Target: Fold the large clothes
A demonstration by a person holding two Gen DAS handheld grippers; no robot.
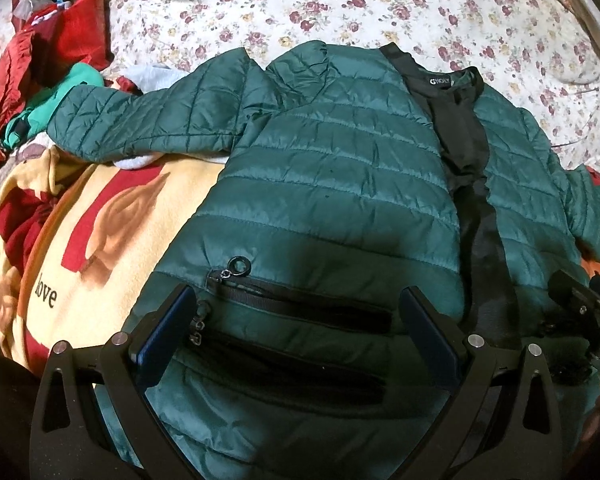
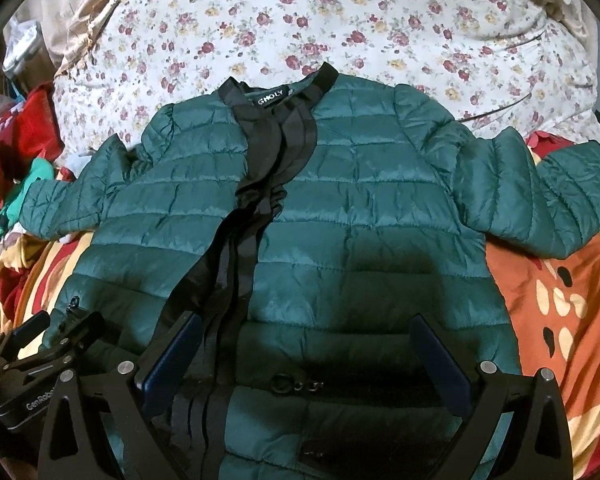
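Note:
A dark green quilted puffer jacket (image 1: 340,168) lies front up on the bed, collar away from me, black zipper placket down its middle, both sleeves spread sideways. It also shows in the right wrist view (image 2: 360,208). My left gripper (image 1: 296,300) is open and empty, just above the jacket's left zip pocket (image 1: 300,304) near the hem. My right gripper (image 2: 306,328) is open and empty above the right lower front, by the placket (image 2: 236,248). The right gripper's body shows at the left view's right edge (image 1: 580,304).
A floral sheet (image 1: 340,0) covers the far bed. A cream and red blanket with the word "love" (image 1: 100,240) lies under the jacket on the left, an orange patterned part (image 2: 552,300) on the right. Red and teal clothes (image 1: 60,60) pile at far left.

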